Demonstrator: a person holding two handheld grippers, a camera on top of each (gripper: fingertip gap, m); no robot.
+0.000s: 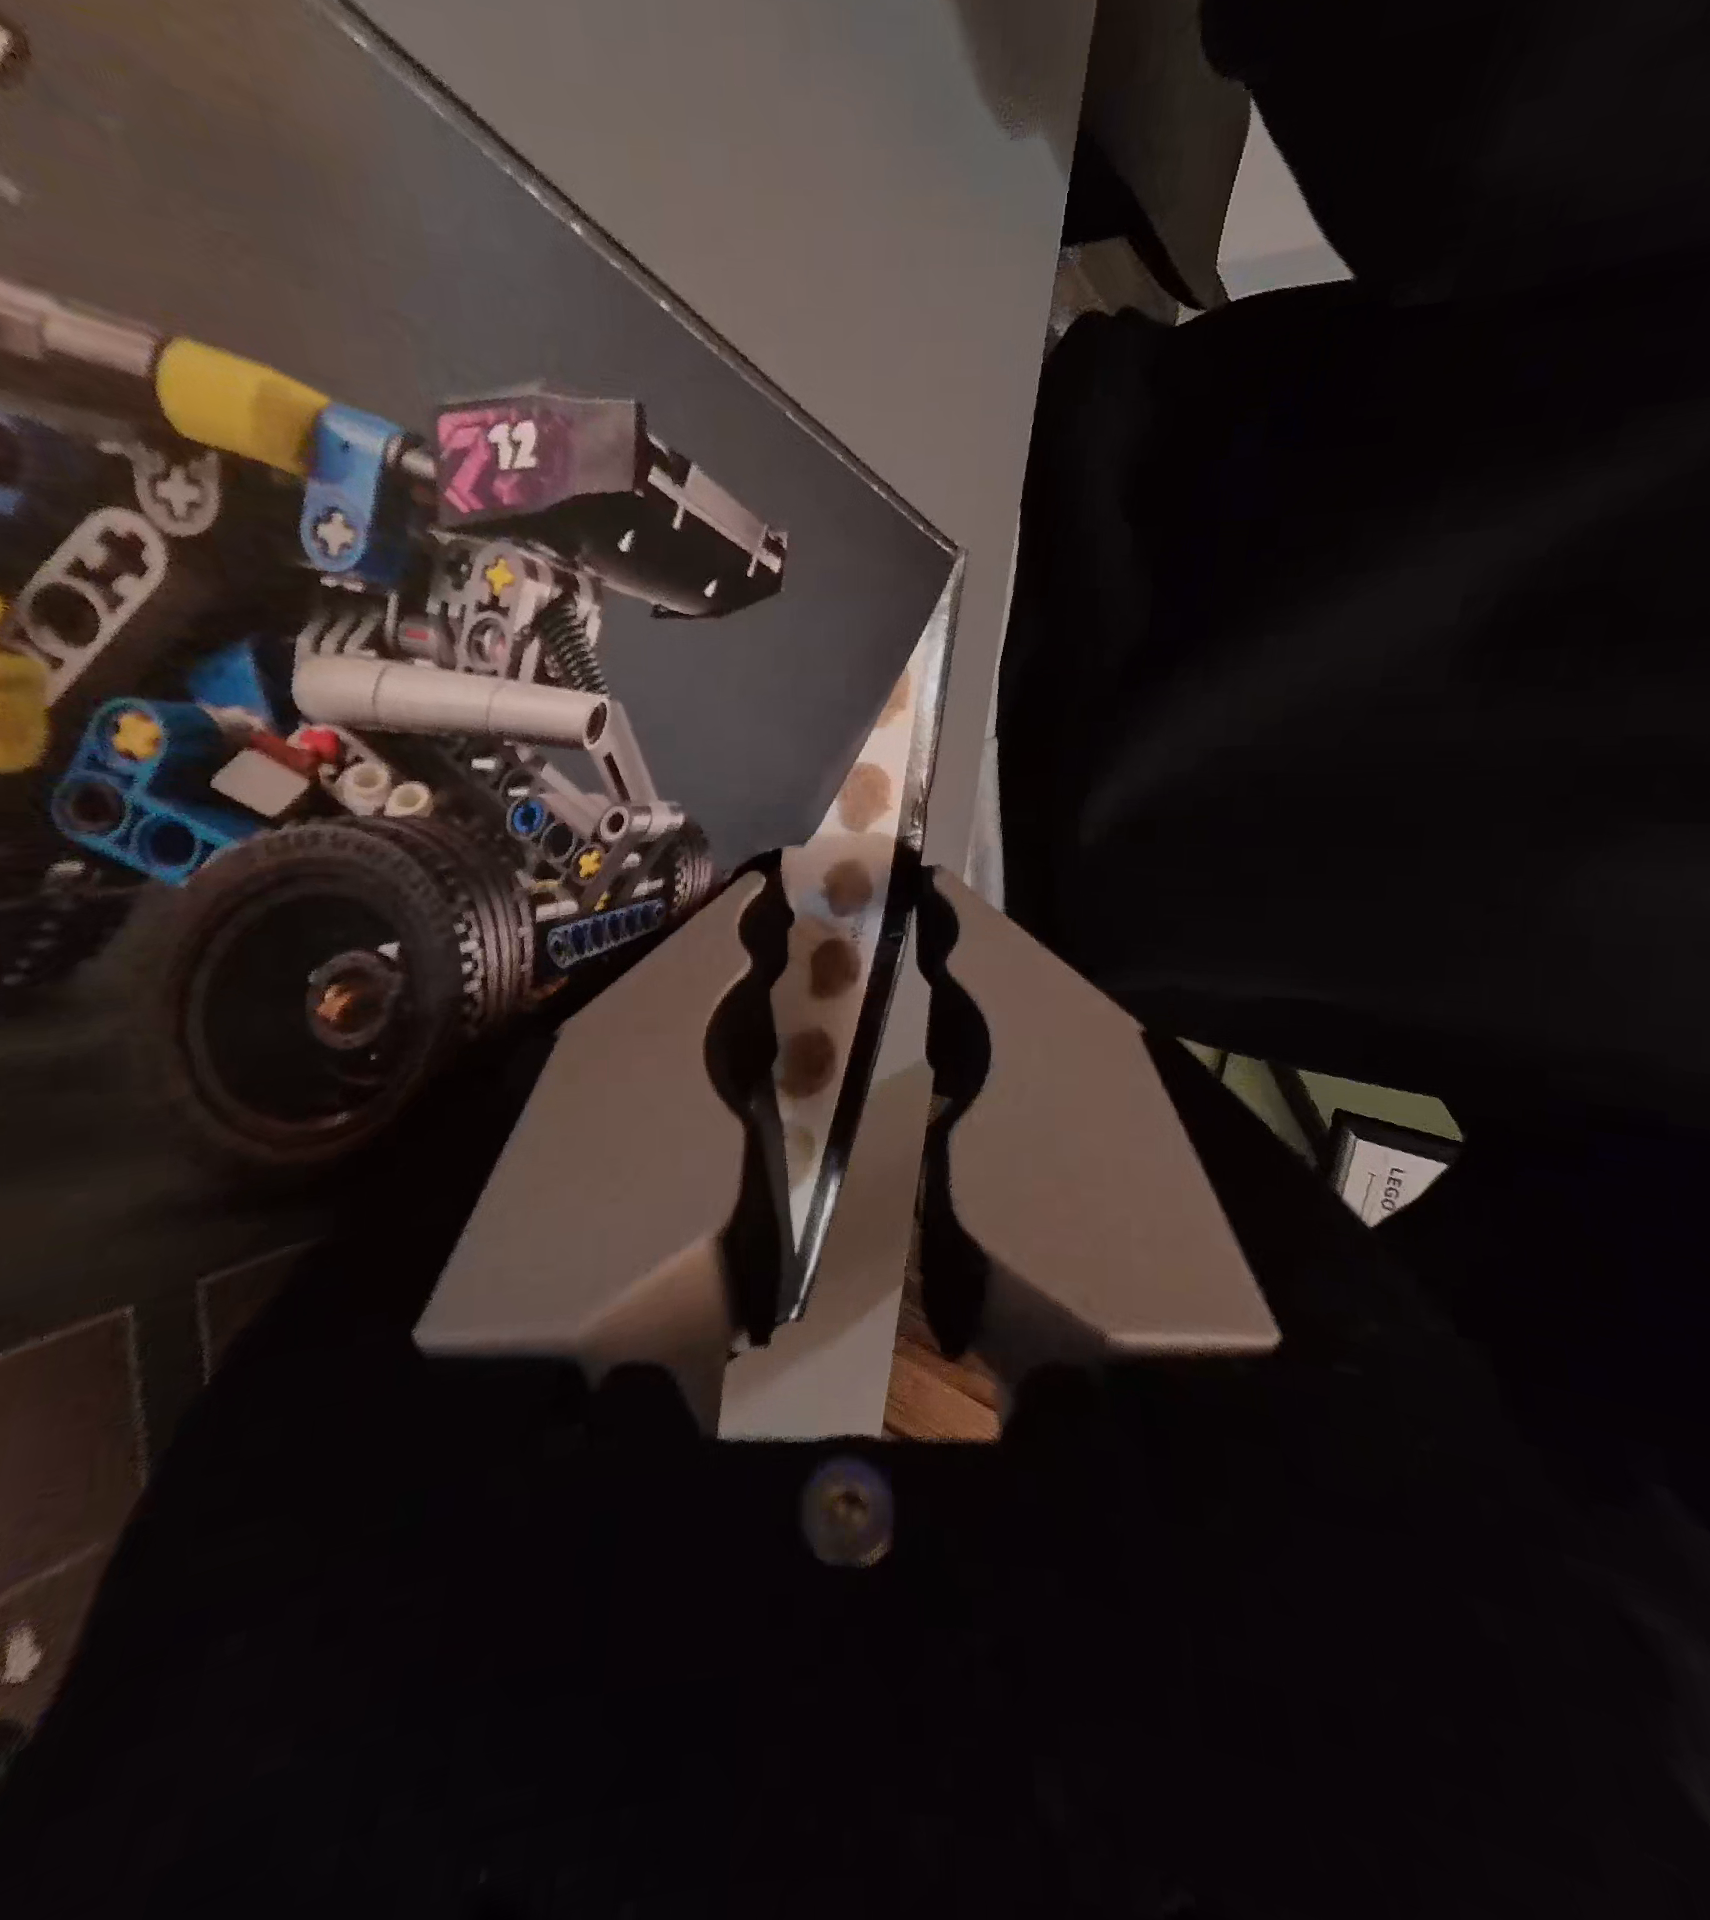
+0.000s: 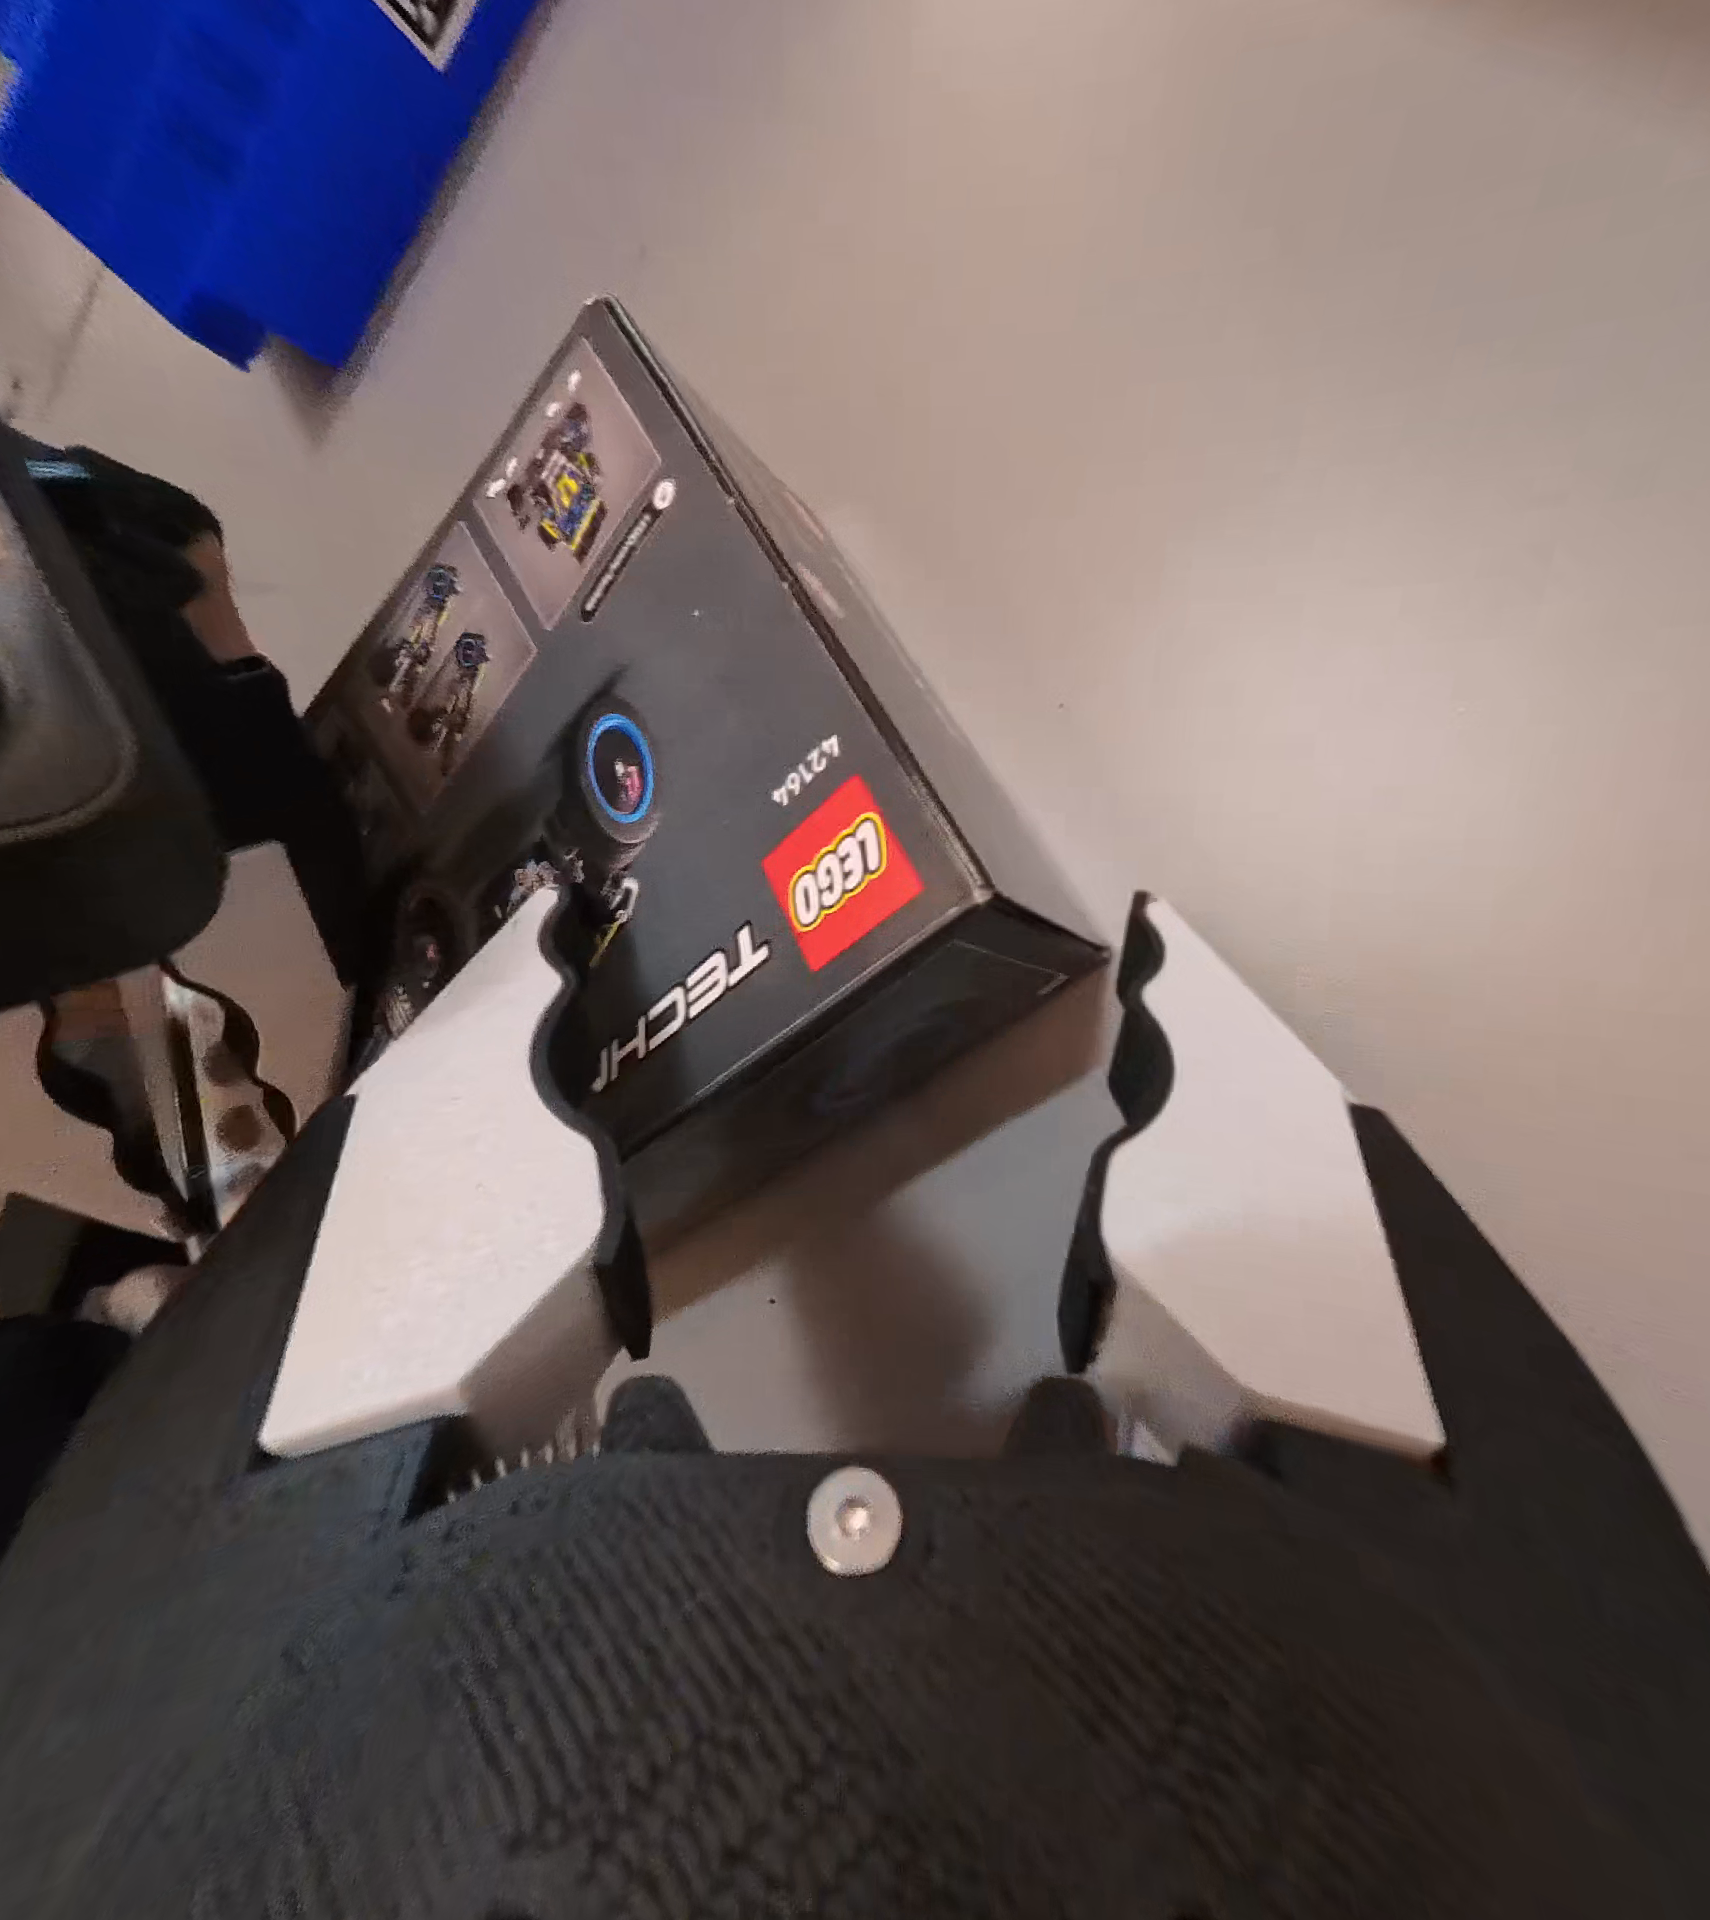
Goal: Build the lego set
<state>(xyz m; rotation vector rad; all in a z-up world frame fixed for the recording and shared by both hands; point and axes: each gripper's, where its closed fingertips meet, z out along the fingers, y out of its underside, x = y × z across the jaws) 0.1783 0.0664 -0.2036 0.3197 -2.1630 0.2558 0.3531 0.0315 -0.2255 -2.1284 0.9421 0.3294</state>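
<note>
Tilting box (image 2: 726, 790), seemingly corner-down, in left claw (image 1: 846, 1049)

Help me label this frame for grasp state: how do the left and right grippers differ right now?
The left gripper has its fingers closed narrowly on a thin flap at the lego box end; the right gripper is wide open, holding nothing. The left touches the box; the right frames a corner without visible contact. Both share black bodies with pale, wavy-edged fingers.

Black lego box (image 2: 726, 748) with red logo, blue cloth (image 2: 207, 177), white table (image 2: 1350, 416)
</note>
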